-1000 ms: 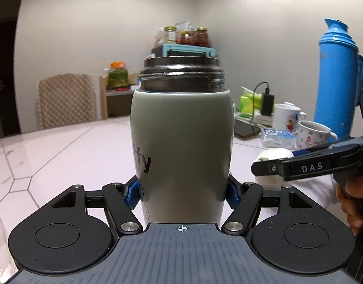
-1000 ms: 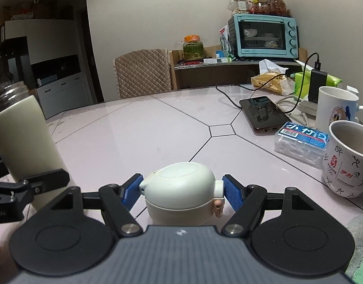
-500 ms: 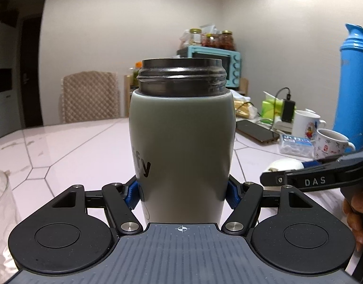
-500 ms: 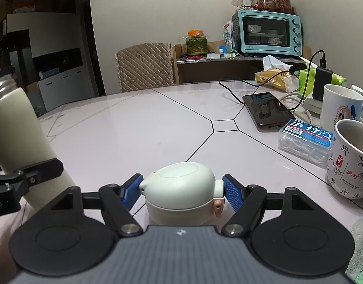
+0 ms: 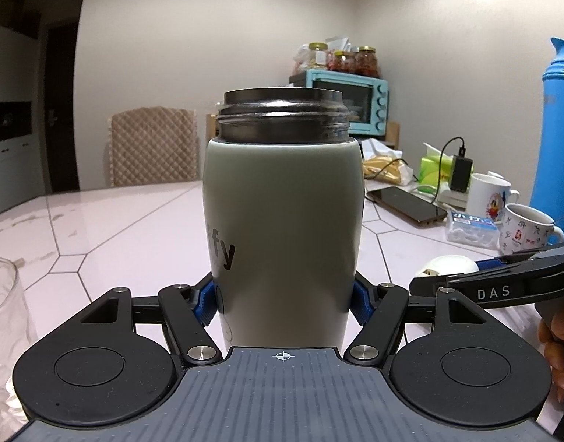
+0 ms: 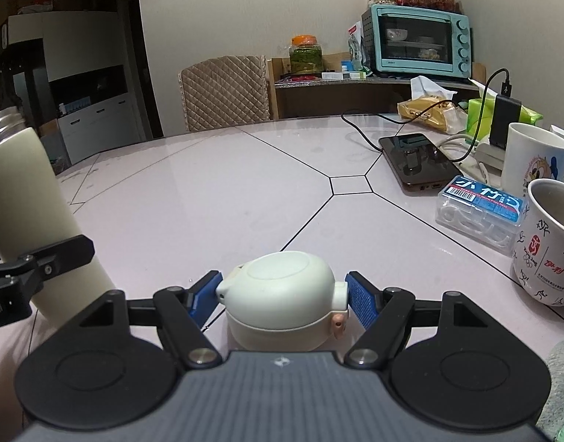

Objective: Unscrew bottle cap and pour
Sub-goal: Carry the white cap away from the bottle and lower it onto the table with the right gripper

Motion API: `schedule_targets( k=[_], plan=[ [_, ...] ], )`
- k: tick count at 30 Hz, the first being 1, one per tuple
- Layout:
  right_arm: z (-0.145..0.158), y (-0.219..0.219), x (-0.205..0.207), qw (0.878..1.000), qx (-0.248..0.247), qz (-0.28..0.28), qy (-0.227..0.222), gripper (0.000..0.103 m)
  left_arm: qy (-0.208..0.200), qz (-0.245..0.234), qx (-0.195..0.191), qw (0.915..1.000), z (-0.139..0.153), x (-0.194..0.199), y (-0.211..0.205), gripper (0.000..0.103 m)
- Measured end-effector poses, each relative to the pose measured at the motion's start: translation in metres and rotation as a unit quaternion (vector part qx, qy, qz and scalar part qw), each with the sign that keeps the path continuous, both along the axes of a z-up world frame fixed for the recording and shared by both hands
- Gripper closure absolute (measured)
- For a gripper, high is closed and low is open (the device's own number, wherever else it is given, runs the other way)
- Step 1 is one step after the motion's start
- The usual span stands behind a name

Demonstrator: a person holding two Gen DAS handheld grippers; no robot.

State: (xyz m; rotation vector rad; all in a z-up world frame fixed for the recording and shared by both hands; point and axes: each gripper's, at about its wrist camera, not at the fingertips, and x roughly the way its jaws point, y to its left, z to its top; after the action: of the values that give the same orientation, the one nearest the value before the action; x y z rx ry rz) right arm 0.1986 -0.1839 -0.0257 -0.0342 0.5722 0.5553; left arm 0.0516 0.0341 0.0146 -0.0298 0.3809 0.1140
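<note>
The left tongs (image 5: 284,302) are closed on the lower body of the bottle (image 5: 282,228), blue pads pressed to both sides, and the bottle stands upright with its long axis vertical and its threaded steel mouth bare. The right tongs (image 6: 280,300) bracket the cap (image 6: 282,294), which appears to sit on the tabletop (image 6: 245,191); the pads lie at or just beside its flanks, and whether they grip it cannot be told from this view. The unscrewing looks done, so the pour is what remains. A clear glass (image 5: 2,316) stands at the far left edge of the left wrist view, on the bottle's left. Judging from that, the left hand is nearer and would tip the bottle's mouth leftward over the rim.
</note>
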Motion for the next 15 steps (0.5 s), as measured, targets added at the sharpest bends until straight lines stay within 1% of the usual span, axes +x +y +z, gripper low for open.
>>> schedule_targets(
  k=[9,11,15],
  plan=[
    [-0.0007,0.0014,0.0005,1.0,-0.006,-0.001,0.003,0.027,0.0,0.001,-0.003,1.0,-0.0019,0.0037,-0.0027,0.031],
    [-0.0008,0.001,0.0008,1.0,-0.006,-0.002,0.004,0.027,-0.002,0.001,-0.003,1.0,-0.0022,-0.0004,-0.0013,0.031],
    [-0.0011,0.0005,0.0019,1.0,-0.006,-0.004,0.007,0.022,-0.001,0.001,-0.002,1.0,-0.0024,-0.0009,0.0012,0.031]
  ],
)
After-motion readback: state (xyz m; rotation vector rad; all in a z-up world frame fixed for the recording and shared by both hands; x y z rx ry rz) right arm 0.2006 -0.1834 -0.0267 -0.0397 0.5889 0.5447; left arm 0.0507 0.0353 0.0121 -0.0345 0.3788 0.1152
